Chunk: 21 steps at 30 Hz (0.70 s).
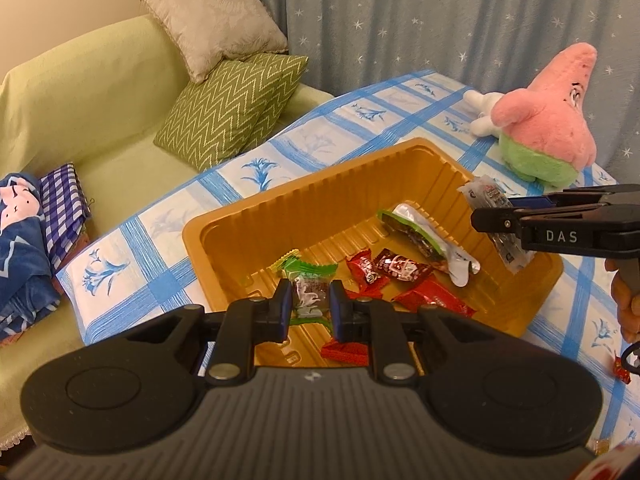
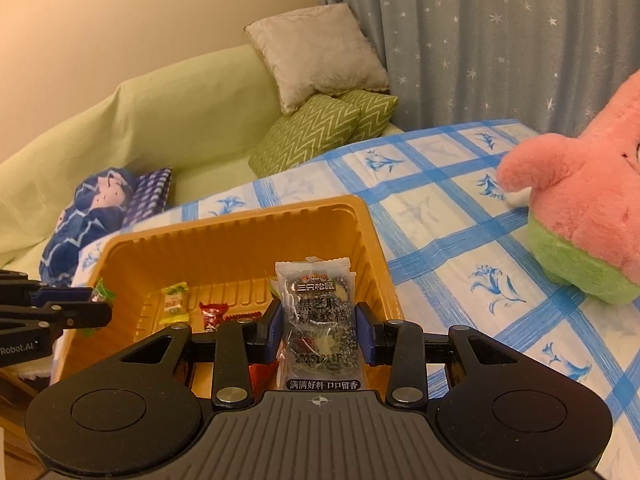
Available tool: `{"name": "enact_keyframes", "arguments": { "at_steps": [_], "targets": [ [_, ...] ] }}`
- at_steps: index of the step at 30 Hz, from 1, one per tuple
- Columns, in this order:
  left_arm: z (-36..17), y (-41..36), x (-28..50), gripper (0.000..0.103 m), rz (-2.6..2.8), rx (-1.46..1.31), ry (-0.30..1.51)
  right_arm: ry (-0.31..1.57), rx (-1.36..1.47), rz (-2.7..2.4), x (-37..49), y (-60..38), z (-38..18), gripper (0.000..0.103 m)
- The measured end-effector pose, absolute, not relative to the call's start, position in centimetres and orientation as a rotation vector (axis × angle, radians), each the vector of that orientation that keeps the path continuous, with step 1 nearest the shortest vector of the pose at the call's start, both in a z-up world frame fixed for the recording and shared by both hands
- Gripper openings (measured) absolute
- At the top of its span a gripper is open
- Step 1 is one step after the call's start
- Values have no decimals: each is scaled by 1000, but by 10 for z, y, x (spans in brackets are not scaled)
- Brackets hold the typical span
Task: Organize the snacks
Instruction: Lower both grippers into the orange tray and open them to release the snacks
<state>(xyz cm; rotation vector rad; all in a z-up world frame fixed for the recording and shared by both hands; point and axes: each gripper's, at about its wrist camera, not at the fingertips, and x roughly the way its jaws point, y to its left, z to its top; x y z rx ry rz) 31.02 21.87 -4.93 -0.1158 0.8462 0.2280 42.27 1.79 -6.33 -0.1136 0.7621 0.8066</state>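
Note:
An orange plastic tray (image 1: 280,216) stands on the blue-checked tablecloth and holds several wrapped snacks, red ones (image 1: 400,270) and a green-edged one (image 1: 416,232). My left gripper (image 1: 310,308) is shut on a green-wrapped snack (image 1: 308,292) over the tray's near side. My right gripper (image 2: 318,330) is shut on a clear black-sesame snack packet (image 2: 318,320) above the tray (image 2: 224,240). The right gripper also shows in the left wrist view (image 1: 496,220), over the tray's right rim. The left gripper shows at the left edge of the right wrist view (image 2: 92,304).
A pink and green star plush (image 1: 548,120) lies on the table behind the tray. A red snack (image 1: 622,374) lies on the cloth at the right edge. A green sofa (image 1: 80,100) with cushions (image 1: 232,112) stands to the left.

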Motion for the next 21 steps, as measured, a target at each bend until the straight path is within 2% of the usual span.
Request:
{"name": "enact_keyframes", "arguments": {
  "at_steps": [21],
  "targets": [
    [-56, 218, 313, 18, 234, -121, 868, 817, -100, 826, 414, 6, -66, 39]
  ]
}}
